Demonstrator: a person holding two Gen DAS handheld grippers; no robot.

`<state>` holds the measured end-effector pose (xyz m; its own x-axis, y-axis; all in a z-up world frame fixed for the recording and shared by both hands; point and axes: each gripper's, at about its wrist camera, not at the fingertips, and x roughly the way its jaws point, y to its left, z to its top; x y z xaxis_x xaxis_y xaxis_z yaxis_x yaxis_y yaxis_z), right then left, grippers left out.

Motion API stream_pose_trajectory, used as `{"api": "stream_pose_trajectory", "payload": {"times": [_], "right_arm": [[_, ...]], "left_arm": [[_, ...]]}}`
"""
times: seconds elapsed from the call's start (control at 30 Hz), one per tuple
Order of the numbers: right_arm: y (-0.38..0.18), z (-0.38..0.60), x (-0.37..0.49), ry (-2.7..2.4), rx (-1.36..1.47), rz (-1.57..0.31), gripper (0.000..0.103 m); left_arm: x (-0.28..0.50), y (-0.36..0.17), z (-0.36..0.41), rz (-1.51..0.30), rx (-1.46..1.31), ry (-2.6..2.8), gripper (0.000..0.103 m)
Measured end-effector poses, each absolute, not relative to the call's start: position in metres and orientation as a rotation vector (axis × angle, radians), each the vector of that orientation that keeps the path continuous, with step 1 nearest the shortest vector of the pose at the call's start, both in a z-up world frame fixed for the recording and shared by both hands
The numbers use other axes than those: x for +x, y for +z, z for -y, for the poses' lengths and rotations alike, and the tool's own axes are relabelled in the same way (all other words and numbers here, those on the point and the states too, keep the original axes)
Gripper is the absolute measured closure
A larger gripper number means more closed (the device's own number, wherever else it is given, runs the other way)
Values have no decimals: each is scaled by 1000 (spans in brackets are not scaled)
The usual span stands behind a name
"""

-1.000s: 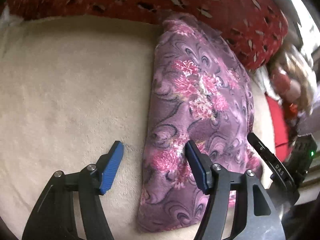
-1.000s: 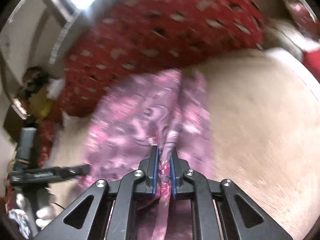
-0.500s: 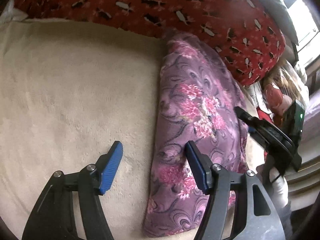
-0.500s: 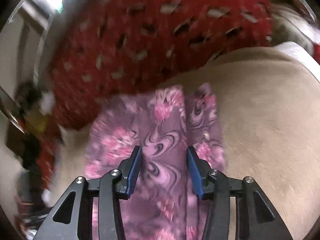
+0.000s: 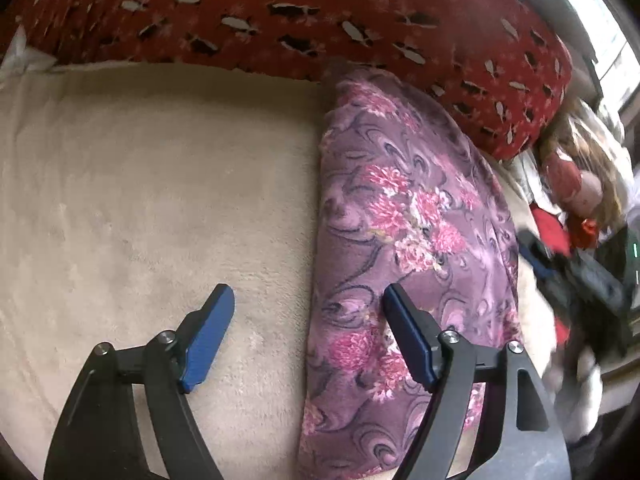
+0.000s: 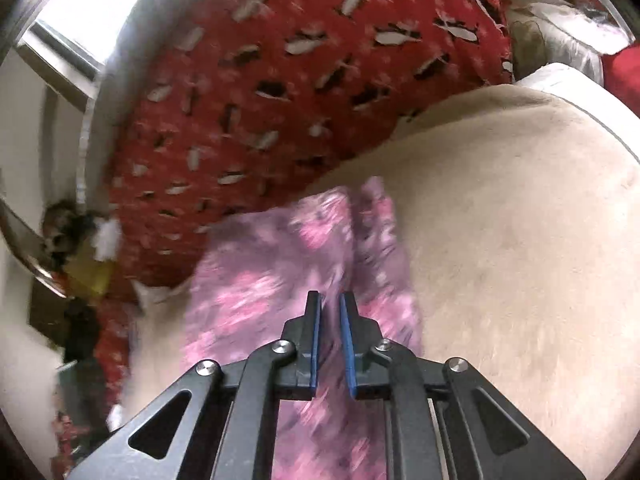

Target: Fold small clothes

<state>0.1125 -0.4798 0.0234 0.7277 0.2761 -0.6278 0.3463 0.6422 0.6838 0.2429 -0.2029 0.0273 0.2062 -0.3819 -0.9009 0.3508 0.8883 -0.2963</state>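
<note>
Jaws, left gripper (image 5: 306,338): wide apart, holding nothing, straddling the cloth's left edge.
Jaws, right gripper (image 6: 330,340): nearly closed; grip on fabric cannot be told (view blurred).
Purple cloth (image 5: 404,248): folded lengthwise on the beige blanket (image 5: 160,200), top end against the red pillow (image 5: 320,12).
Risk: a thin pinch could slip, letting the fold spring open.

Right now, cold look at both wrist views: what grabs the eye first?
The purple fleece garment with pink flowers dominates, lying folded lengthwise on the cream plush blanket, its far end against the big red pillow with black-and-white dashes. The left gripper hangs open, one blue pad over the blanket and one over the garment. In the blurred right view, the right gripper is nearly closed over the cloth; a grip cannot be confirmed.
</note>
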Motion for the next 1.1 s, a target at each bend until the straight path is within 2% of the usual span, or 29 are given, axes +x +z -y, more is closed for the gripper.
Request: {"api": "stream_pose_trajectory", "payload": {"times": [0.1,0.17,0.23,0.27,0.43,0.53,0.7,0.73,0.8,0.83,0.87,0.9,0.93,1.03,1.1], "right_arm": [[19,457,96,-23,855,-845,71],[10,446,87,-22,833,-887,71],[11,438,77,-13,789,-887,81],[19,436,75,0,765,-886,93],[47,436,63,-40,702,-773,95],[12,444,68,-94,714,-908,95],[19,448,52,-53,917,-817,82],[19,446,48,-46,924,-822,80],[15,436,37,-43,909,-853,70],[12,431,35,-47,890,-880,70],[9,427,34,-52,856,-906,73],[12,421,34,-52,802,-916,90],[17,420,32,-33,780,-900,100],[34,428,19,-65,781,-801,100],[23,436,21,-96,792,-825,100]], "left_arm": [[242,26,204,-1278,-19,-510,25],[237,27,206,-1289,-6,-517,26],[233,30,209,-1295,14,-529,26],[232,33,209,-1290,16,-534,26],[231,38,212,-1269,44,-525,25],[231,23,218,-1322,82,-518,25],[229,25,218,-1314,93,-526,25],[230,24,217,-1320,85,-527,25],[231,24,216,-1329,76,-527,25],[230,24,217,-1327,78,-527,25],[229,26,217,-1326,81,-526,25],[229,27,218,-1326,81,-527,25],[228,30,217,-1324,77,-535,25],[227,32,216,-1306,84,-530,25],[228,25,219,-1318,96,-520,25]]}}
